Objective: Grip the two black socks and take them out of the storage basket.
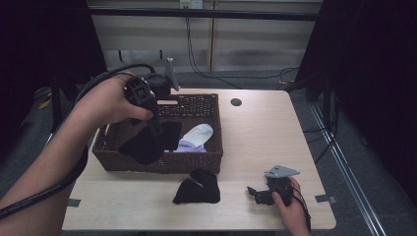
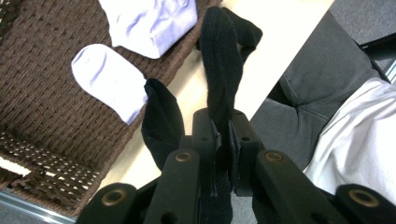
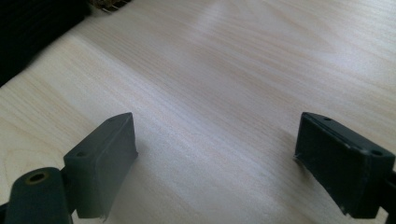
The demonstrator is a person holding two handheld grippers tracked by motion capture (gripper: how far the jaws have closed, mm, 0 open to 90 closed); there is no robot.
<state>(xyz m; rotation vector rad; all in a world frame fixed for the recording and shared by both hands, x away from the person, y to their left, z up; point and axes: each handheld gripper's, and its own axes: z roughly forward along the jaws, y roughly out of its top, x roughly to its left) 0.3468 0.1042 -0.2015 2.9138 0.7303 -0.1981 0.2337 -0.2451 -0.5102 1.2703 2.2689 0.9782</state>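
Nearest the person, the right gripper (image 1: 256, 193) rests low on the table (image 1: 265, 132) at its front right, held by the right hand (image 1: 290, 206). In the right gripper view its two jaws stand wide apart over bare pale wood, with nothing between them.

Just left of it, near the front edge, a black sock (image 1: 197, 188) lies crumpled on the table, apart from that gripper and just in front of the woven basket (image 1: 162, 161).

Farther in, the left hand (image 1: 105, 101) holds the left gripper (image 1: 156, 129) above the basket, pointing down. Its jaws are clamped on a second black sock (image 1: 150, 142), which hangs from them over the basket's left half. The left gripper view shows the dark ribbed fabric (image 2: 222, 79) pinched tight between the pads, with a loose fold drooping beside it.

Inside the basket, right of the hanging sock, lie a white sock (image 1: 200, 132) and a pale lilac one (image 1: 189, 146), touching each other.

Beyond the basket, the table's far side has a small round hole (image 1: 236, 102).
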